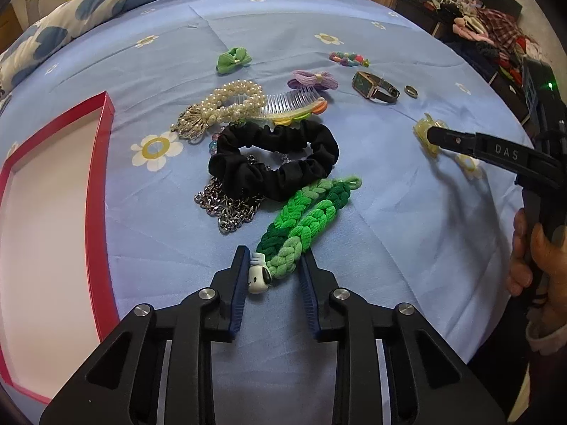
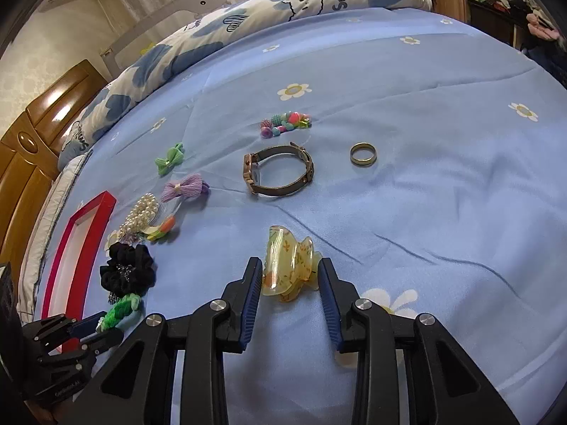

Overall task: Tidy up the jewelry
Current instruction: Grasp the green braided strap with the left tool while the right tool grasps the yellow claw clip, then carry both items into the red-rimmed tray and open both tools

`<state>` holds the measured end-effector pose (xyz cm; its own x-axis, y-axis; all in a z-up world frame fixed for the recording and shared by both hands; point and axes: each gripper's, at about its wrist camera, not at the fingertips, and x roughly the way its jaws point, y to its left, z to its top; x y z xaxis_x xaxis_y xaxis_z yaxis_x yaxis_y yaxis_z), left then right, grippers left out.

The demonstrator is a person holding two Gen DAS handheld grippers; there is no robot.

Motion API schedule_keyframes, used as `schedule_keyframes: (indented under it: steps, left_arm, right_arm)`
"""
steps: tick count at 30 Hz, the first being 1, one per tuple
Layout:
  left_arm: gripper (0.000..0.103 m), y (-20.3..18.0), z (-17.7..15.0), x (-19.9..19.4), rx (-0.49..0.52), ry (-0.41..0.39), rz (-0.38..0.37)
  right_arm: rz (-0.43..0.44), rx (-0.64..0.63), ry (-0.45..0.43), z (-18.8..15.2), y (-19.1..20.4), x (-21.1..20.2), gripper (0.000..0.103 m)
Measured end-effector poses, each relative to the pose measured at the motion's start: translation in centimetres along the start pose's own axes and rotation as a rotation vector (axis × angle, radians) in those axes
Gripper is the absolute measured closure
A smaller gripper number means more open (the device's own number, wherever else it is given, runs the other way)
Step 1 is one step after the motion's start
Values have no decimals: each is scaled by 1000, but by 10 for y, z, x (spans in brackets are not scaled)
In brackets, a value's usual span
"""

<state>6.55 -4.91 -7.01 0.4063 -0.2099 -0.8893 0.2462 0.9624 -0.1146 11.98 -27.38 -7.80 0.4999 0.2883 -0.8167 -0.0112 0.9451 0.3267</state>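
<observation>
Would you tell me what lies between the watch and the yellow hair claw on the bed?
Nothing: in the right wrist view only bare blue bedsheet separates the watch from the yellow hair claw.

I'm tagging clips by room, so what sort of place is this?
Most likely a bedroom: the jewelry lies on a bed's blue flowered sheet, a rolled cartoon-print quilt lies beyond it, with a wooden wardrobe alongside.

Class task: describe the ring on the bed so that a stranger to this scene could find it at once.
Start at the blue flowered bedspread and find the wristwatch near its middle. The ring lies flat just right of it in the right wrist view. It is the only plain, dull-gold metal band, small and alone.
</observation>
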Motion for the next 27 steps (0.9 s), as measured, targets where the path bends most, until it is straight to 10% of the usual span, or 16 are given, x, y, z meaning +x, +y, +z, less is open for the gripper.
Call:
schedule_keyframes:
  steps: [27]
  left_arm:
    - [84, 74, -41, -80, -216, -119, 14]
  right_arm:
    - [285, -189, 31, -43, 140, -31, 75]
